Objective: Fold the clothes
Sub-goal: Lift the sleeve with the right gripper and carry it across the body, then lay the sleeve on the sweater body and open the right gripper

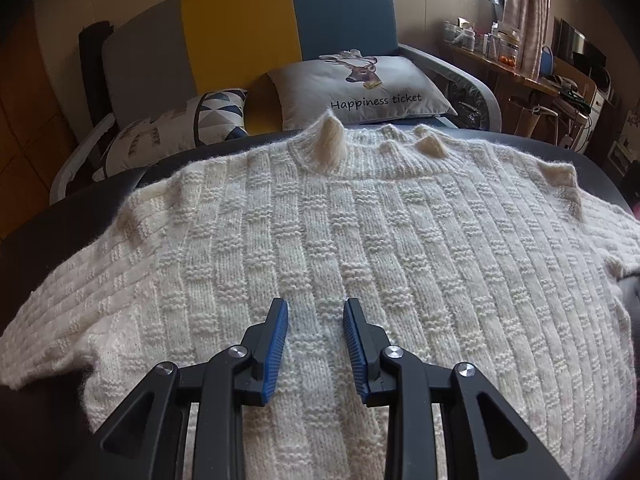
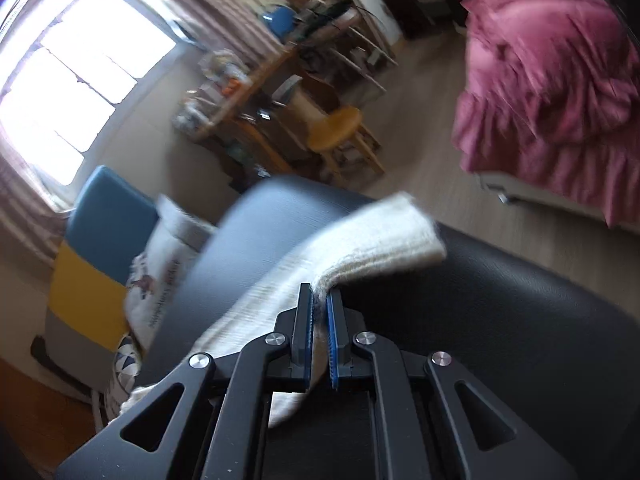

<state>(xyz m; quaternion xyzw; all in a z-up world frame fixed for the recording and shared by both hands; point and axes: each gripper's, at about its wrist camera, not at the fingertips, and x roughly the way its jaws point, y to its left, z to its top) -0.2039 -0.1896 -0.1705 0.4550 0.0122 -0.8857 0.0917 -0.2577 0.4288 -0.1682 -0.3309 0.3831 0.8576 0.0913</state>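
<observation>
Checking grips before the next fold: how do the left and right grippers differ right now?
The left gripper is open and holds nothing; the right gripper is shut on the sweater. The left points level over the sweater's flat body; the right is tilted, lifting a sleeve. Both have blue pads.

Sweater spread flat on table, collar at far edge. Left gripper over lower middle of sweater. Sofa behind table, two pillows on seat. Desk far right. Right gripper at sleeve, above table; bed beyond, right.
</observation>
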